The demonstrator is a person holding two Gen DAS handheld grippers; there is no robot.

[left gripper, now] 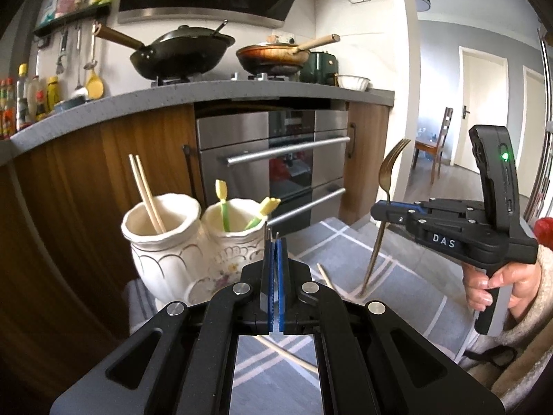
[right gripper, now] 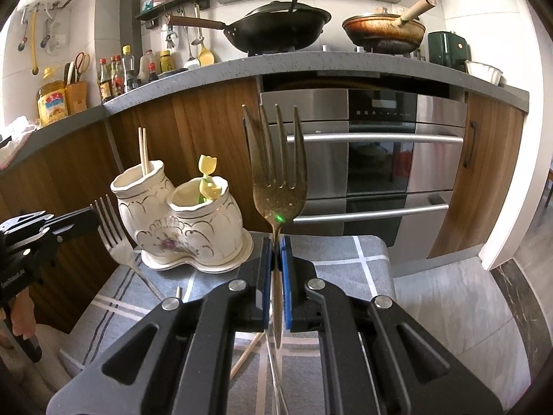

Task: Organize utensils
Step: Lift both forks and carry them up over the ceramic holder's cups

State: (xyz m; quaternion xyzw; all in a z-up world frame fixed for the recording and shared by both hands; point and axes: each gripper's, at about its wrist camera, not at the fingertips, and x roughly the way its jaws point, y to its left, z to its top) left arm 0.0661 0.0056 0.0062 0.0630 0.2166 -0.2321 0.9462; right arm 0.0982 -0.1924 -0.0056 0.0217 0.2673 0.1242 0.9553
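A white double ceramic holder (left gripper: 179, 242) (right gripper: 179, 221) stands on a grey checked cloth. Its left pot holds two wooden chopsticks (left gripper: 147, 193) (right gripper: 143, 152); its right pot holds yellow-green utensils (left gripper: 242, 211) (right gripper: 207, 180). My right gripper (right gripper: 275, 252) (left gripper: 387, 209) is shut on a gold fork (right gripper: 276, 180) (left gripper: 387, 180), held upright to the right of the holder. My left gripper (left gripper: 275, 245) (right gripper: 93, 219) is shut on a silver fork (right gripper: 115, 238), tines up, left of the holder; in the left wrist view only its tine tips (left gripper: 272, 233) show.
Loose chopsticks (left gripper: 328, 278) (right gripper: 249, 352) lie on the cloth (left gripper: 397, 287) (right gripper: 345, 266). Behind are wooden cabinets, a steel oven (left gripper: 276, 159) (right gripper: 373, 159) and a grey counter (left gripper: 207, 93) with a wok and a pan. Bottles stand at the counter's left.
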